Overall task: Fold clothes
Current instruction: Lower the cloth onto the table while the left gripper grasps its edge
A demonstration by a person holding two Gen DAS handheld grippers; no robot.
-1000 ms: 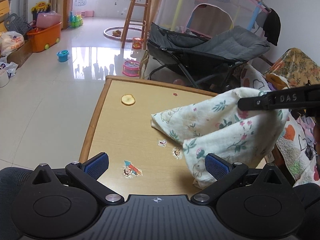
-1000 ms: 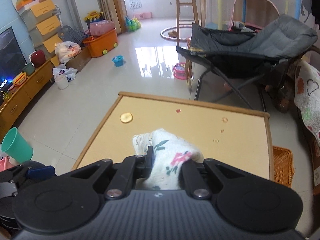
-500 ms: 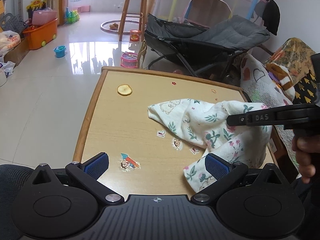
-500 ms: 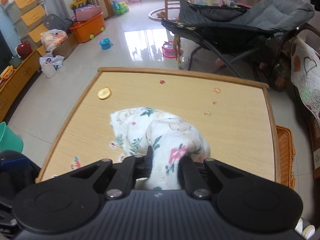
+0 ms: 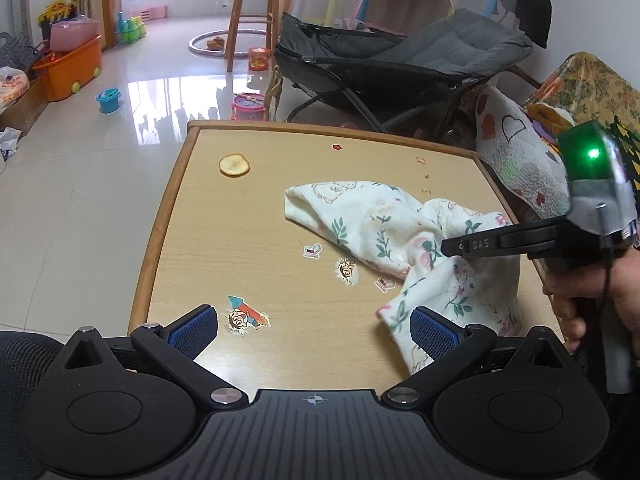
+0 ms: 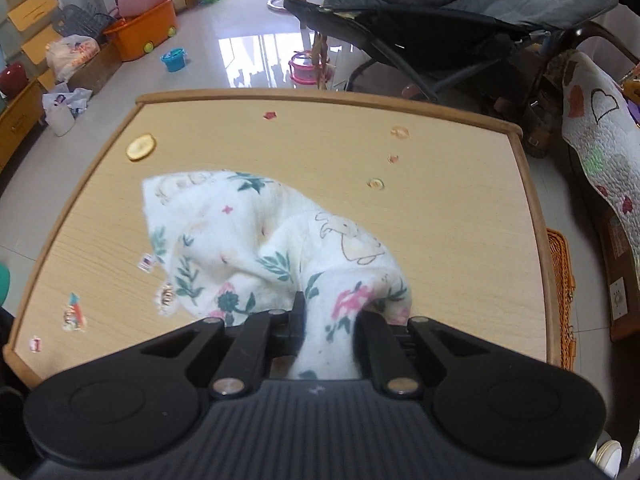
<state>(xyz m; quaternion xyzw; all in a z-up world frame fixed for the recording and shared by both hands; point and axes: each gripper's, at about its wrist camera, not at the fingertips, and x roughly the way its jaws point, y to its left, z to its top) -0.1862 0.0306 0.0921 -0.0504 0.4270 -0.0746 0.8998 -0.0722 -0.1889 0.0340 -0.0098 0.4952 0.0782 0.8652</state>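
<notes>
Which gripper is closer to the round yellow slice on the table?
Left. The left gripper hangs open over the near table edge, straight across from the round yellow slice. The right gripper is off to the right, fingers pinching the white flowered cloth.

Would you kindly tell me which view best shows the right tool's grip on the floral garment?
The left wrist view: the right tool pinches the floral garment side-on. The right wrist view shows cloth bunched between its fingers.

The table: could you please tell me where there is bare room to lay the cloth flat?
Free: the table right of the floral cloth. Also the front-left patch between cloth and rim, stickers only. Crowded: the centre.
</notes>
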